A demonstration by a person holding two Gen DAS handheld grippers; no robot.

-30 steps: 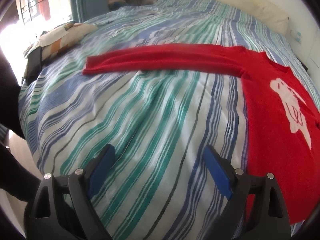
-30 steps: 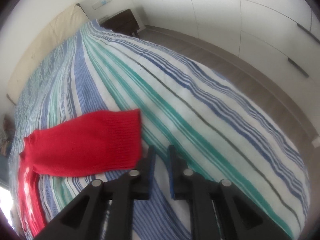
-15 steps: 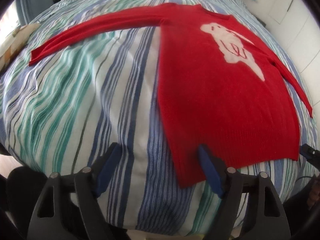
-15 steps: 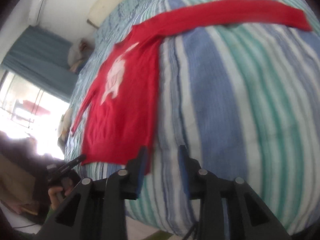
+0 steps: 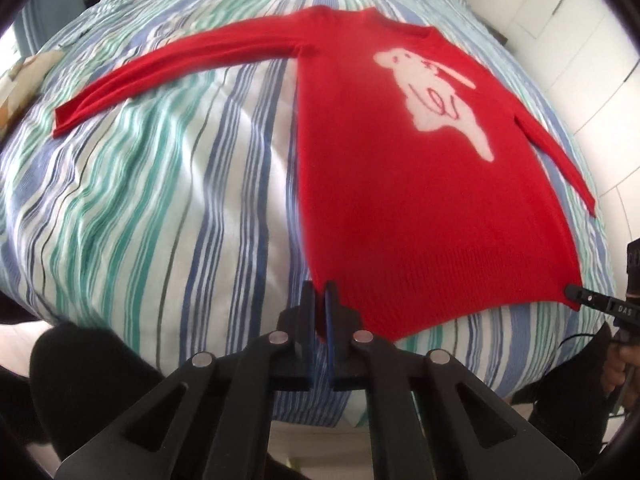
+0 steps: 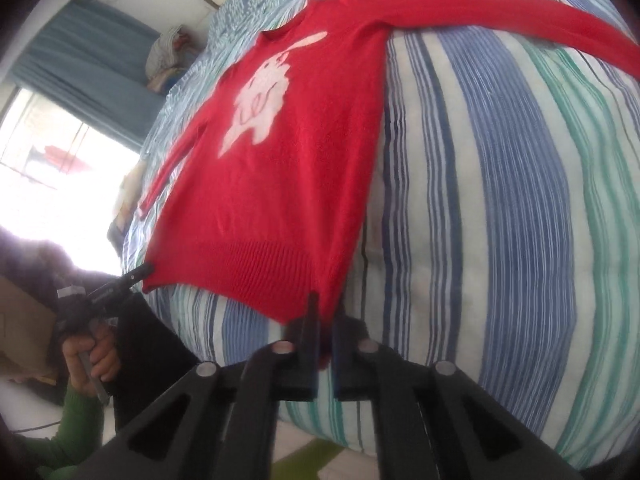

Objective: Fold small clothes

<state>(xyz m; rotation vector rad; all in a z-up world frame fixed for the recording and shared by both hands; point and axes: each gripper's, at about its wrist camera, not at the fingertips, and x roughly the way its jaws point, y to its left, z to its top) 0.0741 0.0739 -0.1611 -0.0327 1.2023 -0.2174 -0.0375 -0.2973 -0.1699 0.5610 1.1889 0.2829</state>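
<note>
A red sweater (image 5: 420,208) lies flat at the bed's (image 5: 160,200) near edge. The left gripper (image 5: 321,300) and right gripper (image 6: 325,312) each have jaws clamped on 1 hem corner.

Red sweater (image 5: 400,200) with white motif, blue-green-white striped bedcover (image 5: 160,200)

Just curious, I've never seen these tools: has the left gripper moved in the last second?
Yes. A second ago it hung open over bare striped bedding, left of the sweater. Now the left gripper sits at the sweater hem's near-left corner, jaws shut on it.
</note>
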